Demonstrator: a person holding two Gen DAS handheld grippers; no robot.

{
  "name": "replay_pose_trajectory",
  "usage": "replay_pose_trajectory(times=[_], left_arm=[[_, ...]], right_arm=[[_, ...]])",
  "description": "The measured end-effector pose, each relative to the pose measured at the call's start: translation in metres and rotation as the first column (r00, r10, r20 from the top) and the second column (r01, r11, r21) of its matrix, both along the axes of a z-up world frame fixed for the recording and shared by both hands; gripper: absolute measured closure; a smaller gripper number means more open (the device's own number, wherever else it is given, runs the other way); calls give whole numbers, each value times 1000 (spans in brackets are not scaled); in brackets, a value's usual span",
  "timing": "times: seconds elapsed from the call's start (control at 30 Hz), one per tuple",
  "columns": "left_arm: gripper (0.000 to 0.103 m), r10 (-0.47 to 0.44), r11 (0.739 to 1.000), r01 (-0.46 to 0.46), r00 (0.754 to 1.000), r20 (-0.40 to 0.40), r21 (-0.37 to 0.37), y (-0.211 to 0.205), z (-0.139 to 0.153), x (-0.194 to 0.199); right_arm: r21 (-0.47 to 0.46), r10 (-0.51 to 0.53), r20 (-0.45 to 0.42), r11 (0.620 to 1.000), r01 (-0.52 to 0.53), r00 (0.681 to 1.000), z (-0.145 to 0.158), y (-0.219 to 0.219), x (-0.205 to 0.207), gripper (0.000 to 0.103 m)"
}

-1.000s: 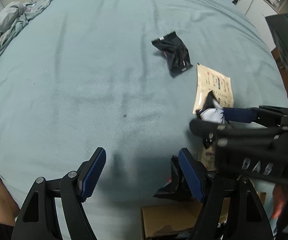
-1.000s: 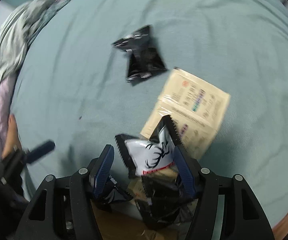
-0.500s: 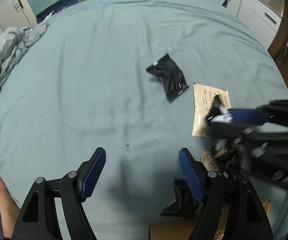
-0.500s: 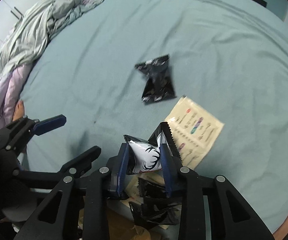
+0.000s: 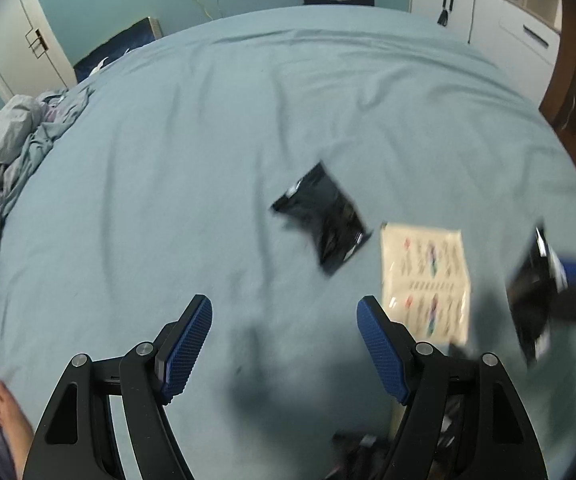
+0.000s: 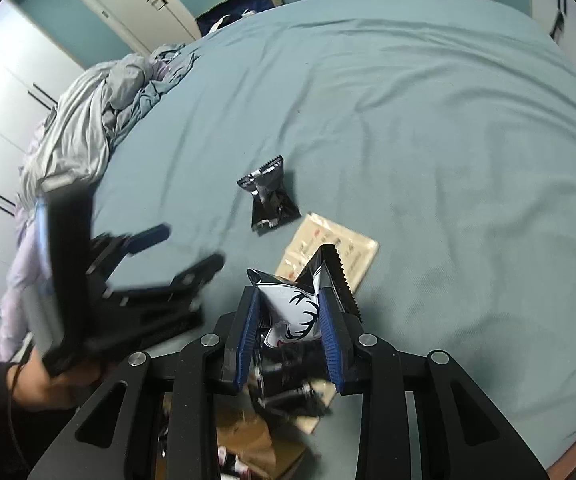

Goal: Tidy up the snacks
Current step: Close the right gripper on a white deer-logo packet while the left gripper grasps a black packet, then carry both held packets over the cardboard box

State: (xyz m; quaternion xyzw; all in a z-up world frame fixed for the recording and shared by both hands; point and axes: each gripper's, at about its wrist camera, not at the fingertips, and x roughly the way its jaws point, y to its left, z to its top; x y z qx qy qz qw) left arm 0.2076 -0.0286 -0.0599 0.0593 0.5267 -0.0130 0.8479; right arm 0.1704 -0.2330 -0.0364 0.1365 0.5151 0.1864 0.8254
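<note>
- Gripping a snack: right gripper (image 6: pixel 288 312), blue pads pressed on both sides of a white packet with a black antler print (image 6: pixel 292 312), black serrated edge sticking up past the pad tips. Its jaws have just been closing, with this packet between them; the packet hangs clear of the bedding.
- Left gripper (image 5: pixel 283 328): jaws spread wide, nothing between the blue pads (image 5: pixel 185 344), only bare bedding beneath. In the right wrist view it shows blurred at the left, carried by a hand (image 6: pixel 51 384) in a dark sleeve.
- Bed sheet (image 5: pixel 167 160): pale blue-green, lightly creased, covering the whole working surface.
- Black snack packet (image 5: pixel 322 216): lying flat on the sheet near the middle, serrated end pointing away, apart from both grippers.
- Cream sachet with small coloured print (image 5: pixel 428 276): flat on the sheet just beside the black packet, on its right in the left wrist view; whether the two touch cannot be told.
- Cardboard box (image 6: pixel 255 444): brown, at the near edge below the right gripper, with dark wrappers (image 6: pixel 288 392) lying in and over it; their number is unclear.
- Crumpled grey-blue bedding (image 6: pixel 99 116): heaped at the far left of the bed.
- Surroundings: teal wall, white cupboard doors (image 6: pixel 127 4) at the left, white cabinets (image 5: pixel 500 28) at the far right.
- Bare skin of the person (image 5: pixel 9 420): at the lower left edge of the left wrist view, against the sheet.
</note>
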Motion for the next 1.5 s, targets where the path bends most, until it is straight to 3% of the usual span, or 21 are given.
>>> replay_pose_trajectory(times=[0.17, 0.3, 0.43, 0.53, 0.6, 0.63, 0.73, 0.77, 0.83, 0.93, 1.1, 1.3, 1.5], left_arm=[[27, 37, 998, -37, 999, -13, -53, -12, -7, 28], [27, 62, 991, -70, 996, -67, -117, -22, -17, 48], [26, 126, 969, -153, 981, -146, -195, -23, -33, 72], [27, 160, 953, -204, 966, -204, -222, -23, -46, 86], [29, 162, 957, -204, 966, -202, -205, -26, -51, 90], [32, 154, 965, -189, 970, -187, -184, -30, -51, 90], [65, 108, 984, -129, 980, -165, -119, -40, -50, 91], [67, 95, 985, -116, 983, -158, -131, -40, -48, 90], [69, 82, 980, -110, 983, -164, -166, -36, -46, 85], [71, 78, 983, -102, 984, -161, -150, -33, -41, 74], [71, 33, 990, -45, 995, -91, -133, -30, -5, 44], [71, -96, 990, 89, 994, -56, -107, -31, 29, -5], [71, -236, 966, 227, 970, -61, -123, -32, 59, -68]], right_arm=[[46, -6, -32, 999, 8, 999, 1, -21, -20, 75], [114, -12, -19, 993, 14, 1000, 13, -44, -37, 75], [125, -14, -16, 992, 16, 1000, 16, -58, -46, 75], [123, -13, -23, 992, 16, 1000, 14, -64, -52, 75], [121, -14, -30, 993, 18, 999, 11, -68, -53, 74], [118, -11, -35, 993, 15, 999, 10, -68, -53, 74], [121, -10, -51, 992, 16, 999, 9, -65, -50, 74], [122, -9, -53, 992, 15, 999, 9, -65, -50, 74], [112, -1, -47, 994, 6, 999, 11, -63, -48, 74], [102, 8, -41, 995, -3, 999, 12, -60, -48, 74], [49, 29, -35, 998, -27, 999, 15, -50, -52, 74], [3, -4, -95, 1000, 4, 995, 17, -50, -51, 74], [-126, -62, -87, 991, 51, 994, 33, -54, -55, 74]])
